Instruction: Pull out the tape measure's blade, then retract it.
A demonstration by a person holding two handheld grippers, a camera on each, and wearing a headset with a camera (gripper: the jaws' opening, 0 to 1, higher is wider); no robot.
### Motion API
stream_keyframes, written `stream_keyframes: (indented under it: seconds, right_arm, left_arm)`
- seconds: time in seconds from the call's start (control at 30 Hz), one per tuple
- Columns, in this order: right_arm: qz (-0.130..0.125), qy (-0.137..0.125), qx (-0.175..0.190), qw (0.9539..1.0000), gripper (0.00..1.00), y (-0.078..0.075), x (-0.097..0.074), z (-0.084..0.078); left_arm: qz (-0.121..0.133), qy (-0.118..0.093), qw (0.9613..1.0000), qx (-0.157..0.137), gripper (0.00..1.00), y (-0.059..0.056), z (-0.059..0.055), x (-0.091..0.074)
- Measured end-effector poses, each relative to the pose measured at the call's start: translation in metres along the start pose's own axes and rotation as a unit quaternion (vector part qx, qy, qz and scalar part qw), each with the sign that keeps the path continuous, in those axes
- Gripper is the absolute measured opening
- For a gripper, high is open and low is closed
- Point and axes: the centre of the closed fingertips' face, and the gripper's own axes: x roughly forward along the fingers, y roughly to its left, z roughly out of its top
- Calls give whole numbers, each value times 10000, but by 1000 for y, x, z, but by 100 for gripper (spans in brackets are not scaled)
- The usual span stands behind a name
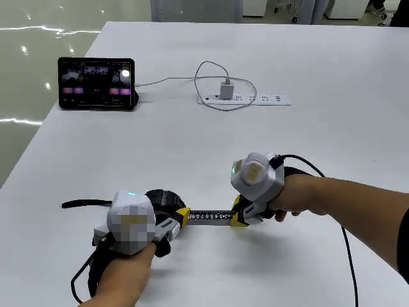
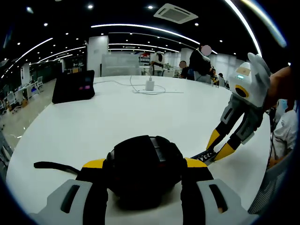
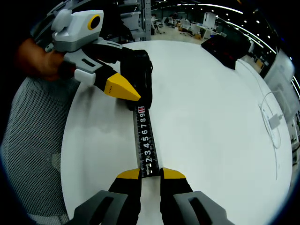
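a white desk carries a tablet propped near its left edge and a power strip with a looped cable toward the far edge. the black tape measure lies by the near edge, its blade flat on the top.

I read the tape measure as plain black, with a black strap trailing to its left. Its blade is dark with pale numerals and ticks, and there is a red mark at the last number, nearest the case. The left gripper and the right gripper match: white and grey bodies, black jaw arms, bright yellow tips and a small green light on each. A black cable runs from the right one. The table is flat white. Far left, the tablet is black, its screen showing purple-pink tiles. The power strip, charger and cord are all white.
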Motion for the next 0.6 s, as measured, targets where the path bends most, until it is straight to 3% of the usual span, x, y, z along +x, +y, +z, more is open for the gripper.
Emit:
stream_keyframes:
  seconds: [0.6]
  right_arm:
    - [8, -59, 35, 10000, 11, 2, 4, 7]
  left_arm:
    - [-21, -4, 10000, -38, 59, 0, 0, 0]
